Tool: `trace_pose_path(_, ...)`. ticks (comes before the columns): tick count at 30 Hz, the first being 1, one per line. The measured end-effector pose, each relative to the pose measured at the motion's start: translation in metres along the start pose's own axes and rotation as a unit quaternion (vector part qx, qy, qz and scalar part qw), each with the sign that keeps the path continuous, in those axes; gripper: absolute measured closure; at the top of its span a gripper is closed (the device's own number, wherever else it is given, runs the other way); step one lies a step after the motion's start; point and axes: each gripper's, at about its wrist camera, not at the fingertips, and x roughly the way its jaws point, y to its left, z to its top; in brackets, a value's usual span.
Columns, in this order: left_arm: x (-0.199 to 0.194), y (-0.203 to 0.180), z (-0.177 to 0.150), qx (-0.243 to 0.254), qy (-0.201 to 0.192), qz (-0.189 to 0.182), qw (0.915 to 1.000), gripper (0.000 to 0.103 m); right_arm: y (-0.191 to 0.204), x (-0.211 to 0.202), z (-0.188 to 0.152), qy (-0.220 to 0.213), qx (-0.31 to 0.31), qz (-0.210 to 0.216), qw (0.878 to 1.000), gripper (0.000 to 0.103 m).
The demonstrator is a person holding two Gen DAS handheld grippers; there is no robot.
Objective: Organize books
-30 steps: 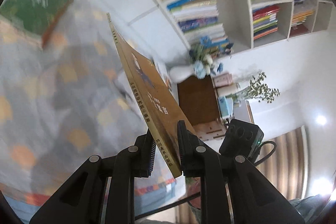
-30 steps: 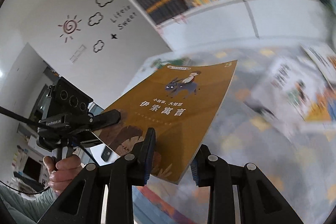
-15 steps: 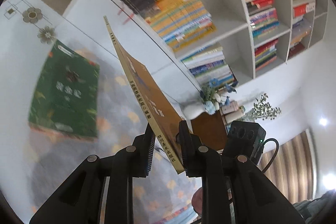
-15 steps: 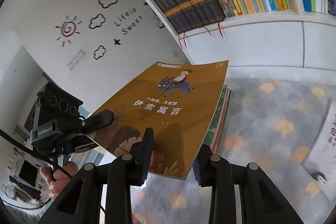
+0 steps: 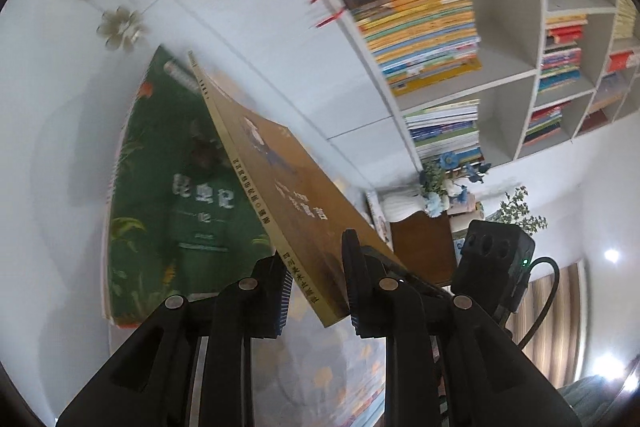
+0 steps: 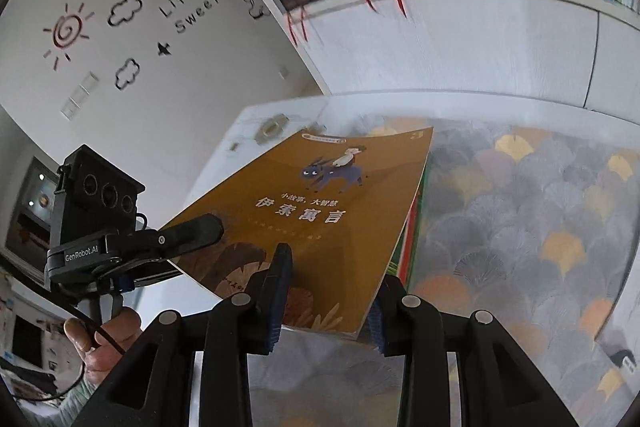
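A thin brown picture book [image 5: 296, 203] hangs tilted in the air, held by both grippers. My left gripper [image 5: 316, 267] is shut on its spine end. My right gripper [image 6: 332, 279] is shut on the book's [image 6: 312, 203] near edge, one finger on the cover and one beneath. The left gripper's finger [image 6: 192, 235] also shows on the book's left edge. Just below lies a green book [image 5: 188, 187] flat on the table; only a strip of its edge [image 6: 412, 235] peeks out in the right wrist view.
A white bookcase [image 5: 504, 75] packed with books stands behind the table. A grey and orange patterned cloth [image 6: 520, 207] covers the table to the right. A vase of flowers [image 5: 436, 183] sits on a brown cabinet. A hand [image 6: 100, 339] holds the left gripper's handle.
Both grippers have carried the brown book across the patterned cloth toward the table's corner. It now hangs right over the green book, which was farther off before.
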Motion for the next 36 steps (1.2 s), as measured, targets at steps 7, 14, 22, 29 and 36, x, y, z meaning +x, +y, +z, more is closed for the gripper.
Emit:
trace_pose_path(7,0.012,0.031,-0.011,-0.012,0.009,0.025,0.9996,0.085,-0.007,0.032,-0.006,0.03,-0.017,-0.011,0.999,0.07)
trace_pose_path(14,0.01,0.053,-0.016,-0.037,0.006,0.049,0.9981,0.085,-0.009,0.06,-0.014,0.065,-0.026,-0.017,0.997,0.07)
trace_pose_path(22,-0.007,0.064,-0.032,-0.056,-0.006,0.081,0.9951,0.085,-0.01,0.068,-0.016,0.074,-0.032,-0.014,0.997,0.07)
trace_pose_path(29,-0.014,0.057,-0.048,-0.04,-0.001,0.132,0.9904,0.085,-0.01,0.073,-0.026,0.08,-0.035,-0.02,0.996,0.069)
trace_pose_path(36,-0.026,0.021,-0.069,0.027,0.006,0.202,0.979,0.082,-0.002,0.078,-0.021,0.1,-0.045,-0.033,0.993,0.058)
